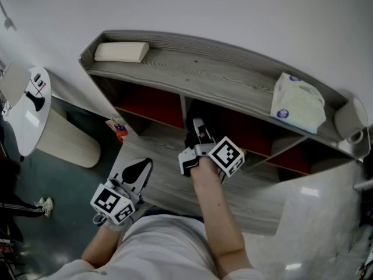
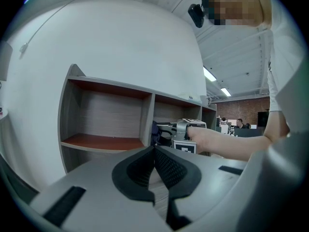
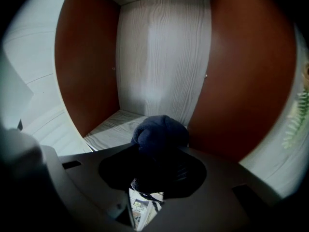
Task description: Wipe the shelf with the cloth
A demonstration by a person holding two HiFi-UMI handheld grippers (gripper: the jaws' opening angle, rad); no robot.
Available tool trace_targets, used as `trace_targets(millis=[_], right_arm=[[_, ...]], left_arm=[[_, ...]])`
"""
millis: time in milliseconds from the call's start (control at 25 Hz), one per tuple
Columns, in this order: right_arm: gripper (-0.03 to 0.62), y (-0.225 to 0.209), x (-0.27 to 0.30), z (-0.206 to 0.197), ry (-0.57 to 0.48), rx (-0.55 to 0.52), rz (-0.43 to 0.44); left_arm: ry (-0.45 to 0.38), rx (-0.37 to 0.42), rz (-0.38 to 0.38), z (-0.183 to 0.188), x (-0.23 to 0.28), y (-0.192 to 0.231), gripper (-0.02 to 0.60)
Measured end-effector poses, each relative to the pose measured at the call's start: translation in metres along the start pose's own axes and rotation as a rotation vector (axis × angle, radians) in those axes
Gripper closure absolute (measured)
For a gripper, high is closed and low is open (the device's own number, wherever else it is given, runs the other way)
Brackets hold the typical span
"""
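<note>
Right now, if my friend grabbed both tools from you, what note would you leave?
Left tool: shut, empty, held in front of the shelf.
Right tool: shut on the dark blue cloth, pushed into the middle cubby.
Done: cloth picked up and brought inside; nothing shows how much is wiped.
Left: probably rub the cubby floor, then the other boards.

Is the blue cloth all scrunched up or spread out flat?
Scrunched up: the blue cloth bulges as a round wad from the right claw, which is shut on it.
</note>
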State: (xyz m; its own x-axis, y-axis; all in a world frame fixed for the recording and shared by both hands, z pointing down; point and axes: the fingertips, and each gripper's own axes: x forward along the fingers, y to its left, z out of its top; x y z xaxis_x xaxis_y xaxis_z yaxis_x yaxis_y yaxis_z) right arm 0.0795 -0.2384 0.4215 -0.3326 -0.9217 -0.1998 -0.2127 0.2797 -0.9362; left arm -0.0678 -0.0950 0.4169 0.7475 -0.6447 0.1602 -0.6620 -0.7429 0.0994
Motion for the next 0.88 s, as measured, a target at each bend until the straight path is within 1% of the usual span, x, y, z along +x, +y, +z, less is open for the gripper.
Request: trace_targets(millis=[160,280,360,440,480,560,640,760,880], right_arm=[[0.459,-0.009,-0.014,-0.014,0.018,0.033,-0.05],[0.459,-0.014,-0.023,-0.021,0.009,0.077,-0.082],[0.459,-0.016,-0.027,-0.024,0.001,0.108,-0.097],[0.459,-0.018,-0.03,-0.026,-0.001,0.11,-0.104],[0.461,-0.018,-0.032,-0.026,0.003,0.085,-0.11],[0.46,-0.018,-0.036,-0.027,0.025,-0.018,-0.135],[0.459,-0.015,-0.041,-0.026,0.049,-0.14,-0.176],[0.459,-0.006,-0.041,-0.018,0.066,-0.321,-0.201],[0.459,0.001,-0.04,0.0,0.079,-0.541,-0.239]], left_arm=[[0.004,-0.002,-0.009,-0.002,0.003,-0.004,0.566],[0.01,0.003,-0.015,-0.002,0.005,-0.007,0.566],[0.013,0.005,-0.014,-0.003,0.005,-0.007,0.566],[0.015,0.004,-0.01,-0.004,0.004,-0.006,0.566],[0.016,0.005,-0.007,-0.004,0.004,-0.005,0.566],[0.017,0.004,-0.003,-0.004,0.003,-0.004,0.566],[0.016,0.004,0.0,-0.004,0.003,-0.003,0.566],[0.016,0.003,-0.002,-0.004,0.004,-0.004,0.566],[0.021,0.004,-0.007,-0.005,0.005,-0.006,0.566]])
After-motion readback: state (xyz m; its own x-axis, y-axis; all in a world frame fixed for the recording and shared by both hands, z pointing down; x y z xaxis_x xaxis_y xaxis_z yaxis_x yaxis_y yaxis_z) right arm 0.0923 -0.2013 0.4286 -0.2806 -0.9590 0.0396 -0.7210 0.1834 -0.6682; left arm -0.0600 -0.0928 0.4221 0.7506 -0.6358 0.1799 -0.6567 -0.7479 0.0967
